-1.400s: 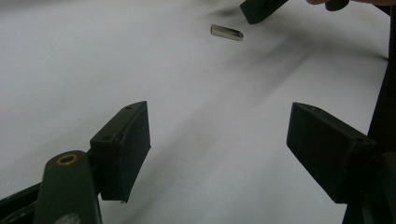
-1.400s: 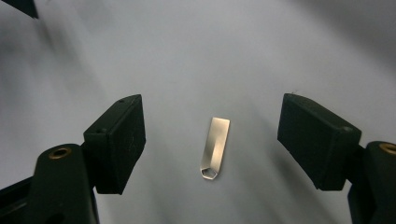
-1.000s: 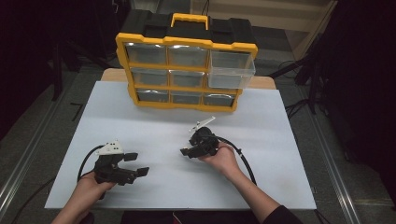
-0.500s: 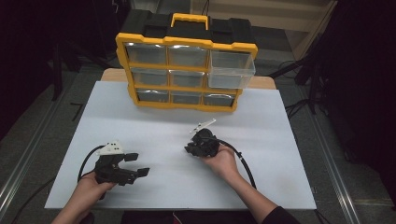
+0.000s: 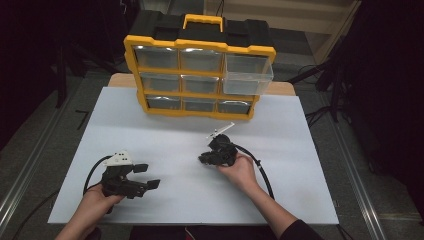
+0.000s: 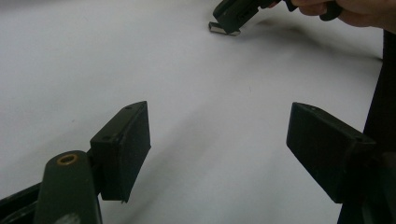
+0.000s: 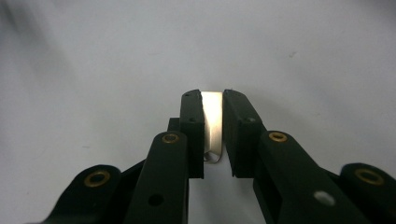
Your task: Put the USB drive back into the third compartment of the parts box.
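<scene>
Now my right gripper has just closed its jaws on a small shiny metal piece, pinned between the pads low against the white table. Meanwhile my left gripper hovers well apart from it, jaws spread wide and holding nothing.
</scene>
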{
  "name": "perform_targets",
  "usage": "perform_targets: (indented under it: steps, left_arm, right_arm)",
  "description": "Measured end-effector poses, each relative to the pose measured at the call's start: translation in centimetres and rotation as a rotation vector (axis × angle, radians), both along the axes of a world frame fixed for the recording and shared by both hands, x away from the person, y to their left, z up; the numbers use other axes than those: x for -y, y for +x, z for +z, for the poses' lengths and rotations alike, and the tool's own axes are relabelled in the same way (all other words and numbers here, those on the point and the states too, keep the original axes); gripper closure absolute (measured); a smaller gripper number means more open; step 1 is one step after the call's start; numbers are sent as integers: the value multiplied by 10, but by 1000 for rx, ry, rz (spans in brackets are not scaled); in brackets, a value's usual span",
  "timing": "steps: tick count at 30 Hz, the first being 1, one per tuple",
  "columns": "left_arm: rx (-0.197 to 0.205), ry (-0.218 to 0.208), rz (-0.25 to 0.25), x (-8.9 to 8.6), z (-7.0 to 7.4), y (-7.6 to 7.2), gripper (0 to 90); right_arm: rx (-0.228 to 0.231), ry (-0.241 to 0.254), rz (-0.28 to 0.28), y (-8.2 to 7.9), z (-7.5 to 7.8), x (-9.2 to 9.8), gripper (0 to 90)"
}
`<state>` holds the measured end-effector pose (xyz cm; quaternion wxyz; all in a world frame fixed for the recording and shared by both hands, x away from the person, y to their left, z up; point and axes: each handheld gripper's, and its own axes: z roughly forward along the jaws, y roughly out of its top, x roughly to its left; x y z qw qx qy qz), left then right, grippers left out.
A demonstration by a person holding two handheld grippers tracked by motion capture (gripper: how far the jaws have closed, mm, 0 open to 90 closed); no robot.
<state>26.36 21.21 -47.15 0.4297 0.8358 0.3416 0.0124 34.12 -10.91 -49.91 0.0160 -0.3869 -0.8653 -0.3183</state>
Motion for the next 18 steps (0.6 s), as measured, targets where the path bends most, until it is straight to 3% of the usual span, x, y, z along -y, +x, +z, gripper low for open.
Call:
perform_targets:
  steps: [14,18]
  left_arm:
    - [-1,1,1,0,0,0,231]
    - [1,-1,1,-1,0,0,231]
  right_arm:
    - [36,66,35,4,23,22,764]
    - [55,80,78,6,31,32,764]
